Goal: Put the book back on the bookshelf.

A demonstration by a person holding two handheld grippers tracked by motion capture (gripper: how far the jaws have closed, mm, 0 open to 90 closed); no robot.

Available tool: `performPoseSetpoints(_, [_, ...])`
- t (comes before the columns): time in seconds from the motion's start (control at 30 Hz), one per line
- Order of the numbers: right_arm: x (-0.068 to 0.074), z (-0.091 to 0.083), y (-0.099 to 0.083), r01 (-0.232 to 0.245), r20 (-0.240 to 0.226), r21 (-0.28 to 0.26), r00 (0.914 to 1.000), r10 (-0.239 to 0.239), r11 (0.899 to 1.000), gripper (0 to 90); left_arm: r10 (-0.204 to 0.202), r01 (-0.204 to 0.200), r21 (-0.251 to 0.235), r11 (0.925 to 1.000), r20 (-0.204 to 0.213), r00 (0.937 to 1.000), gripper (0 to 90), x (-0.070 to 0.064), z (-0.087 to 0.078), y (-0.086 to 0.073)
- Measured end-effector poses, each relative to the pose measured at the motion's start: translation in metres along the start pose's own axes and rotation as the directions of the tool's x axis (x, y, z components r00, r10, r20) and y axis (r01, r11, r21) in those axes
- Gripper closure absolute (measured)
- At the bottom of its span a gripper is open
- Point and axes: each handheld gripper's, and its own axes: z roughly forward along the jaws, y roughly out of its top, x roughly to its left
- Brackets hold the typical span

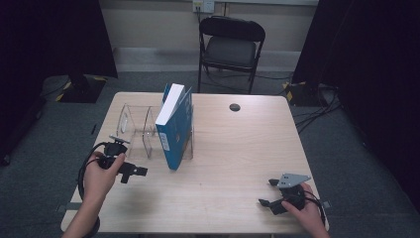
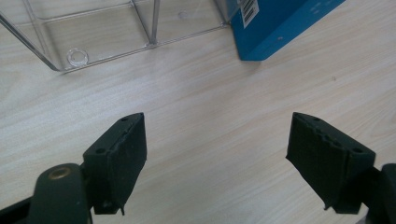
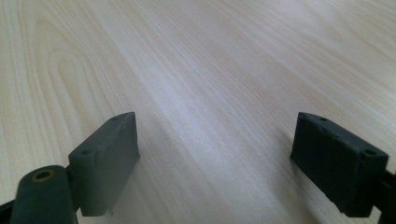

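Over on the left, the left tool (image 1: 130,171) sits low above the surface (image 1: 233,148), its jaws spread wide and holding nothing; its own view shows bare wood between them. Just ahead of it stands the clear acrylic rack (image 1: 134,126), whose near left bays look vacant, and in the rightmost bay the blue book (image 1: 174,130) stands on its lower edge, leaning a little, its bottom corner poking out past the rack's front onto the wood. From the left tool's view that corner (image 2: 275,28) lies up and to the right, near but not touching. Far off at the right front, the right tool (image 1: 271,193) is likewise released, jaws apart over plain wood. My worry is the rack: it looks light and slick, so a nudge from the left tool could slide it or tip the leaning book over. A grip taken only at that protruding corner might also let the book swing and slip.
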Motion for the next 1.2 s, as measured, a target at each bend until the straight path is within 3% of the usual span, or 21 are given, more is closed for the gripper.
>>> performPoseSetpoints(0.63, [0.0, 0.0, 0.0, -0.001, 0.0, 0.0, 1.0, 0.001, 1.0, 13.9, -0.026, 0.026, 0.008, 0.9996, 0.026, 0.9993, 20.2, 0.008, 0.022, -0.017])
performPoseSetpoints(1.2, [0.0, 0.0, 0.0, -0.001, -0.001, 0.0, 1.0, 0.001, 1.0, 13.9, -0.034, 0.034, 0.034, 0.9988, 0.017, 0.9993, 19.6, 0.016, 0.041, -0.034])
